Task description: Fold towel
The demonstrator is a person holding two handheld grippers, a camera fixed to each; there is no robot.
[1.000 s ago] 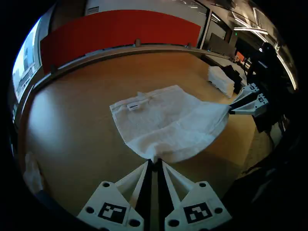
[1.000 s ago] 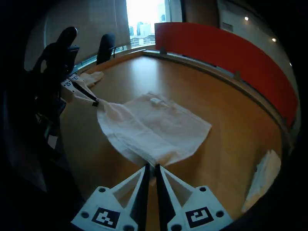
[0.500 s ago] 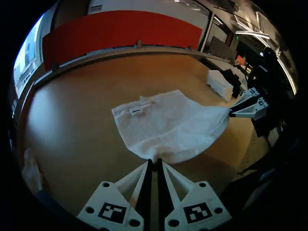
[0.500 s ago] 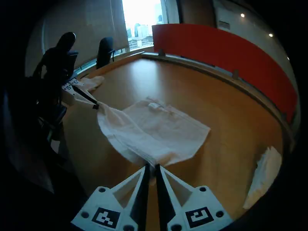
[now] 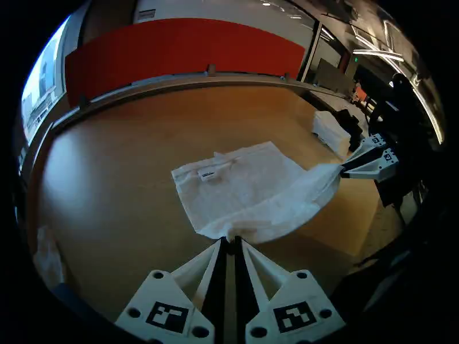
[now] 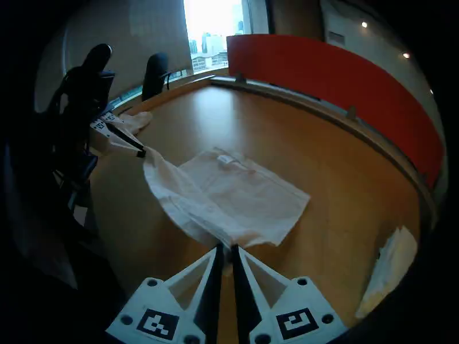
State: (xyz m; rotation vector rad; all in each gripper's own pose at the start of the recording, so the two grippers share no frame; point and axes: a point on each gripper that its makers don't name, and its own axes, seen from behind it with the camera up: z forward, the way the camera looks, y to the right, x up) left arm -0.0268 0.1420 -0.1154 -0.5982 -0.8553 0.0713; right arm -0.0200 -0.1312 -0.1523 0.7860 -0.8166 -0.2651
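Observation:
A white towel [image 5: 252, 186] with a small label near its far edge lies on the wooden table [image 5: 115, 172], its near edge lifted between both grippers. My left gripper [image 5: 229, 241] is shut on one near corner of the towel. In the left gripper view the right gripper [image 5: 343, 169] pinches the other near corner at the right. In the right gripper view my right gripper [image 6: 225, 247] is shut on its corner of the towel [image 6: 241, 192], and the left gripper [image 6: 140, 152] holds the far corner at the left, raised off the table [image 6: 321, 172].
A stack of folded white towels [image 5: 331, 128] sits at the table's right side, also seen as white cloth [image 6: 390, 264] at the lower right. More cloth [image 5: 46, 261] lies at the lower left. A red partition [image 5: 183, 49] runs behind the table. Office chairs [image 6: 155, 71] stand by the window.
Both grippers have kept their hold and drawn the towel's near edge back and up. The flat part of the towel on the table has shrunk slightly and slid.

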